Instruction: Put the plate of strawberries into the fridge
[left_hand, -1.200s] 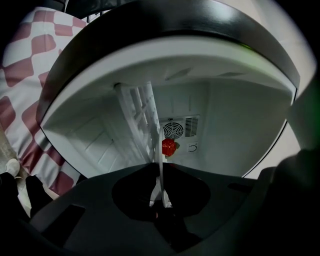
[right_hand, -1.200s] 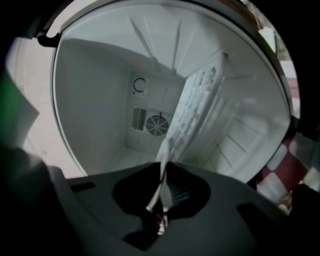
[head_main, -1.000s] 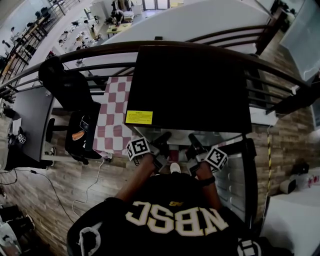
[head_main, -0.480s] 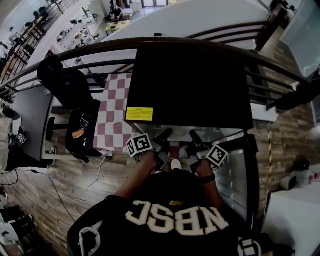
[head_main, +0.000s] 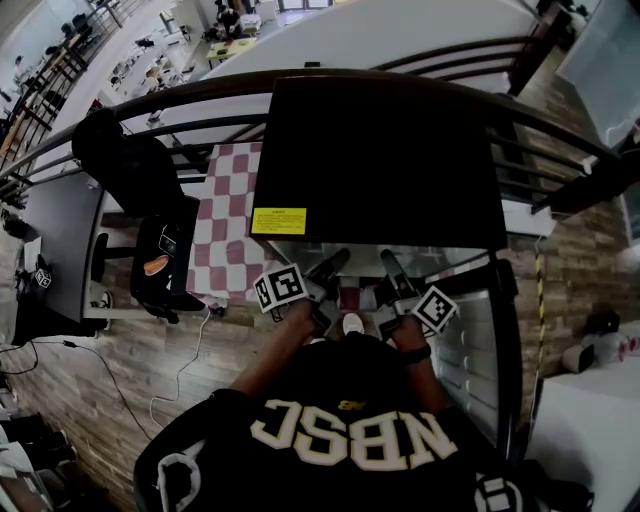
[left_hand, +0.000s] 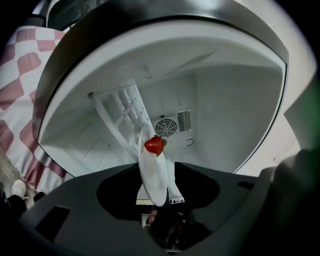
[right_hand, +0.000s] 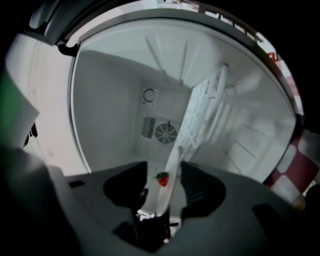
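White plate (left_hand: 154, 175), red strawberry (left_hand: 154, 145), open fridge (left_hand: 225, 115)

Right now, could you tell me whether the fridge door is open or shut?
Open: the left gripper view looks straight into the fridge, whose white interior, rear fan grille and rack show behind the plate.

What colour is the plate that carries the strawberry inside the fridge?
White. The plate shows best in the left gripper view.

A pink-and-white checked cloth (head_main: 232, 225) spreads beside a black chair (head_main: 128, 165), near a curved dark railing (head_main: 190, 100); a pale cable (head_main: 176, 380) trails across the wood floor (head_main: 110, 380).
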